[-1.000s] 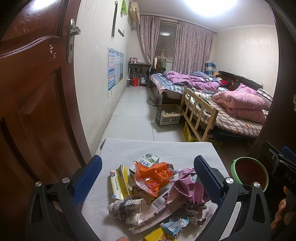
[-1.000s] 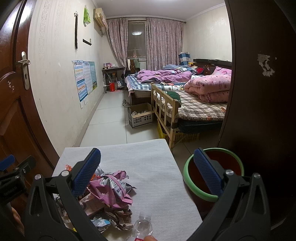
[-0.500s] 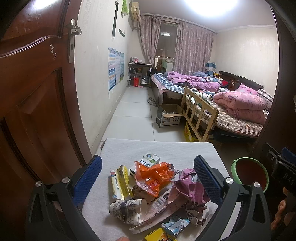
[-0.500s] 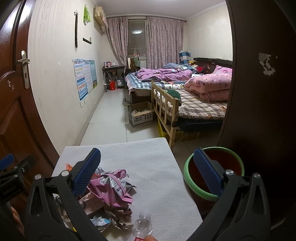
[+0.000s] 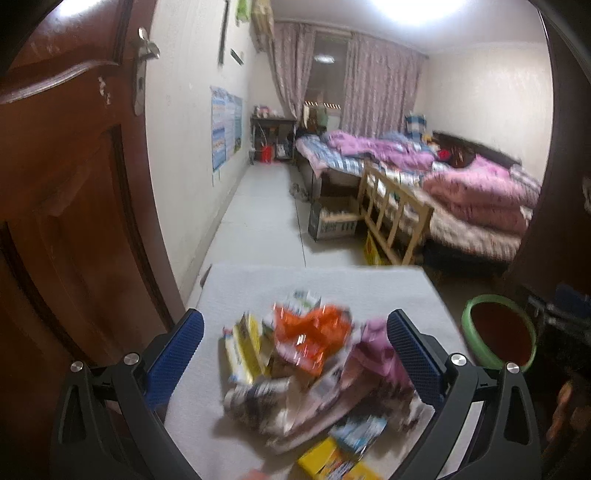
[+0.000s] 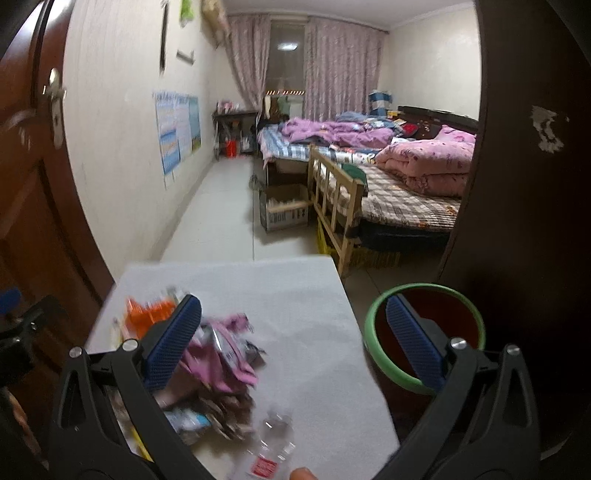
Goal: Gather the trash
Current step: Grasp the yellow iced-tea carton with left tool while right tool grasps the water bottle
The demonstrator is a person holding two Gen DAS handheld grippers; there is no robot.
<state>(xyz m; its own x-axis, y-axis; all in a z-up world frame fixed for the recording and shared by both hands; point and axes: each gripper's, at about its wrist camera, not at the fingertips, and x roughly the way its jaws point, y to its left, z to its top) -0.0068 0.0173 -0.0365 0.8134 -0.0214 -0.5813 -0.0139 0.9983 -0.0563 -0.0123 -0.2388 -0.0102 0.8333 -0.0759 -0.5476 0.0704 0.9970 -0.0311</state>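
Right wrist view: clear bottle (image 6: 273, 448), red label, writing blurred unreadable.

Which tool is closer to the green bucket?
Right. The right tool hangs beside the green bucket; the left tool is over the trash pile, farther away.

Bright ceiling light (image 5: 417, 11) glares overhead — foreground motion-blurred, edges bowed and dark.

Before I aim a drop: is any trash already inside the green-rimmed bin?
No, the green-rimmed bin shows only its dark red interior, with the trash pile on the table.
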